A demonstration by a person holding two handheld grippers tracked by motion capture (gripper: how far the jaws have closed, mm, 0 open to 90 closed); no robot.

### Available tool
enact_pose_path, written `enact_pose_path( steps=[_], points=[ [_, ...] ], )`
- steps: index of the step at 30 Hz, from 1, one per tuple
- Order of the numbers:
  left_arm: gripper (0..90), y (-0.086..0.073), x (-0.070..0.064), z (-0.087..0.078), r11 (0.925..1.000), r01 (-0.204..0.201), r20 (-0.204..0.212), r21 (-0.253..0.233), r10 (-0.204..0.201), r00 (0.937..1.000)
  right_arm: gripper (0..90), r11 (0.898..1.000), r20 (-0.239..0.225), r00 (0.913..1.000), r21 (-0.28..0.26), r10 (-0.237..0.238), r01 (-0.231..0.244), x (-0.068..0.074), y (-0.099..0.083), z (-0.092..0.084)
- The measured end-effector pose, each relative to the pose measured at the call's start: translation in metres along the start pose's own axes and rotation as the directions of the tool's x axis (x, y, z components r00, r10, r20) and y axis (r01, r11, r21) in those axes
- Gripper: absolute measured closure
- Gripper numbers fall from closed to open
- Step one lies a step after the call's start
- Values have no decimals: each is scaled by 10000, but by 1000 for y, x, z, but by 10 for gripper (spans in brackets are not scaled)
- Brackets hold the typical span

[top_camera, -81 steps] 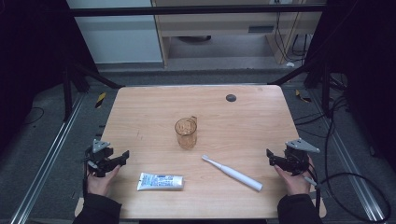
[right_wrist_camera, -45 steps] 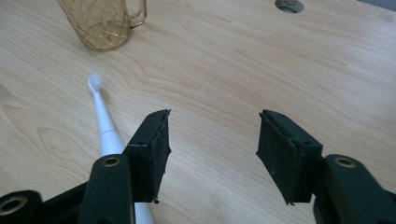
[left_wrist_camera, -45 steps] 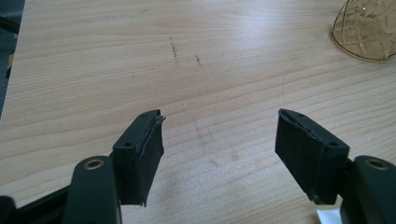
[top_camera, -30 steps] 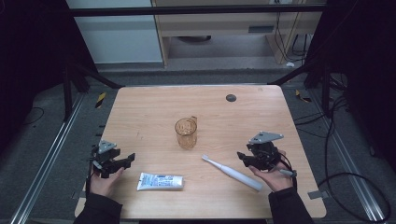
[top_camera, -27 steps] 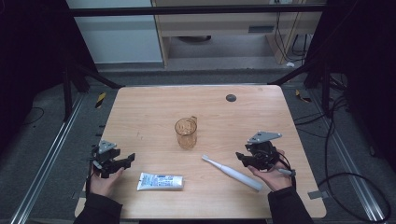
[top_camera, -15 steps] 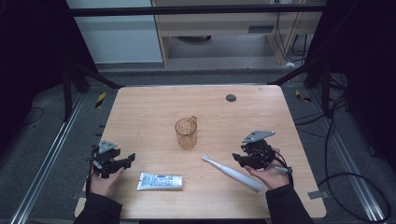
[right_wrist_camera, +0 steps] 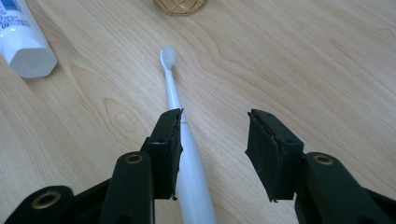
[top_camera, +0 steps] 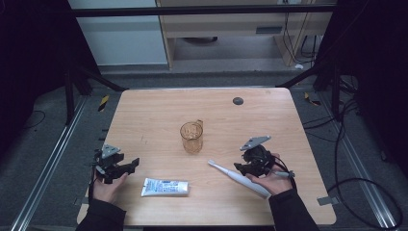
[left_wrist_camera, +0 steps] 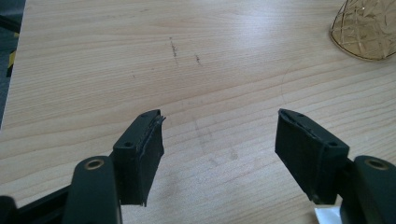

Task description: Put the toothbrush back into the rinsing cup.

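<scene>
Right tool (right_wrist_camera: 212,154) wide, low over white toothbrush (right_wrist_camera: 180,140) lying flat on table (top_camera: 269,115) — handle just inside one jaw; left tool (left_wrist_camera: 219,149) wide over bare wood — toothpaste tube (top_camera: 166,187), amber cup (top_camera: 191,137) apart.

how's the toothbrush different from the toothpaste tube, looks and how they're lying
The toothbrush is long, slim and plain white; the toothpaste tube is shorter, wider and flat, white with blue print. The toothbrush lies at a slant, bristle head toward the amber cup; the tube lies about level with the table's near edge. The open right gripper is right at the toothbrush handle; the tube has the open left gripper beside it, apart. Both lie flat on the table.
</scene>
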State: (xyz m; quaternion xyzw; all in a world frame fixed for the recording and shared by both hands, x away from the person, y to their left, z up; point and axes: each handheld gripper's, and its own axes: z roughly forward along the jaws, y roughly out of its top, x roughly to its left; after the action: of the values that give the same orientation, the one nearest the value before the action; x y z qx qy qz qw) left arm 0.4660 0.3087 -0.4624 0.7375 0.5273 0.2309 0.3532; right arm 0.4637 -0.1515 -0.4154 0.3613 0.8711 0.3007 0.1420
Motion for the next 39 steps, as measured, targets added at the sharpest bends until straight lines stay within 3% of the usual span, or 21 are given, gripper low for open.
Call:
enact_pose_path(
  steps=[19,29,39],
  points=[
    [312,0,-1,0,10000,63,151,-2,-63,9999,557,9973,-369,9991,695,-220,245,5,-2,16],
    [306,2,-6,1,9999,-115,202,22,115,9997,560,9950,-639,9976,936,-275,335,7,-5,22],
    [304,2,-2,1,10000,-14,175,13,14,9998,566,9853,-851,9956,1621,-397,531,9,-5,34]
  ],
)
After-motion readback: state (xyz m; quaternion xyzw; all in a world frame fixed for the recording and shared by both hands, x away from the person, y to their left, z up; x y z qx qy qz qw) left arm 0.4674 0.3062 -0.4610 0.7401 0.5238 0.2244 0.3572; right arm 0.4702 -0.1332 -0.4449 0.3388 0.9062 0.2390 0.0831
